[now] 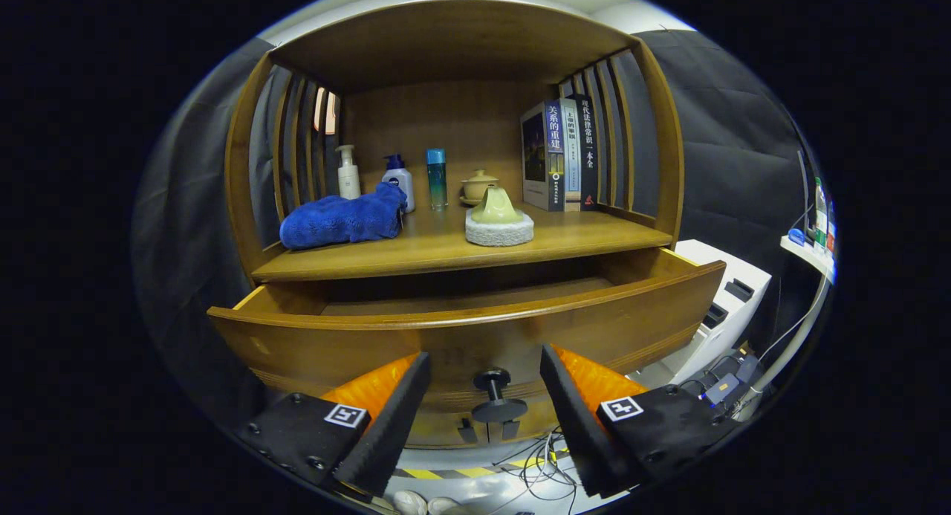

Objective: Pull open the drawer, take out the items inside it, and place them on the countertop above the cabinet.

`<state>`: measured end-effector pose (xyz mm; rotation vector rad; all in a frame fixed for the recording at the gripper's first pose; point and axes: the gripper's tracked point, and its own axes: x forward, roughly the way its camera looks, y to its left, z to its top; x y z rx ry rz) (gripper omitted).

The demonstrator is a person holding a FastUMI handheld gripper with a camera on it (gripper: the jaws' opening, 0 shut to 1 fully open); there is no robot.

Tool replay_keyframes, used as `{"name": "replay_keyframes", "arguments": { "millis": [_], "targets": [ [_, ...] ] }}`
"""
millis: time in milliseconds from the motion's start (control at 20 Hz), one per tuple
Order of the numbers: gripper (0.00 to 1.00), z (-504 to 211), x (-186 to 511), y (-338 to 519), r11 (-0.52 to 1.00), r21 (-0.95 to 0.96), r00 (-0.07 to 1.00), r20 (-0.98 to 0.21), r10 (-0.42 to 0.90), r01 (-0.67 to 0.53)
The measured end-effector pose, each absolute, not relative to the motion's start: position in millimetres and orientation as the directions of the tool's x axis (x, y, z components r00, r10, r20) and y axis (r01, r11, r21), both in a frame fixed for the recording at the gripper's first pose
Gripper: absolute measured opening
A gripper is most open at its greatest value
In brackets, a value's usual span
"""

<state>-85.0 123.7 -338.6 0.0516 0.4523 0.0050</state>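
Note:
The wooden drawer (pixel 475 325) of the cabinet stands pulled out toward me, its curved front just beyond my fingers. What shows of its inside is bare wood; most of the bottom is hidden behind the front. A dark round knob (pixel 496 396) sticks out of the drawer front, between my fingers and apart from both. My gripper (pixel 487 374) is open and holds nothing. On the countertop (pixel 579 240) above lie a blue towel (pixel 342 219) and a pale green item on a round white stone base (pixel 498 219).
At the back of the countertop stand a pump bottle (pixel 348 173), a second white bottle (pixel 400 179), a blue-green bottle (pixel 437 177), a lidded cup (pixel 479 185) and several books (pixel 559 157). A white machine (pixel 724 299) sits right of the cabinet. Cables (pixel 546 463) lie on the floor.

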Motion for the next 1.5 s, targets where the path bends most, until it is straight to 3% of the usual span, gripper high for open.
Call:
{"name": "replay_keyframes", "arguments": {
  "millis": [750,1500],
  "targets": [
    [0.99,-346,-15,130,0.999,0.041,0.908,-0.418,0.013,0.004],
    [0.99,-325,-15,130,0.992,0.123,0.917,-0.397,0.050,-0.001]
  ]
}}
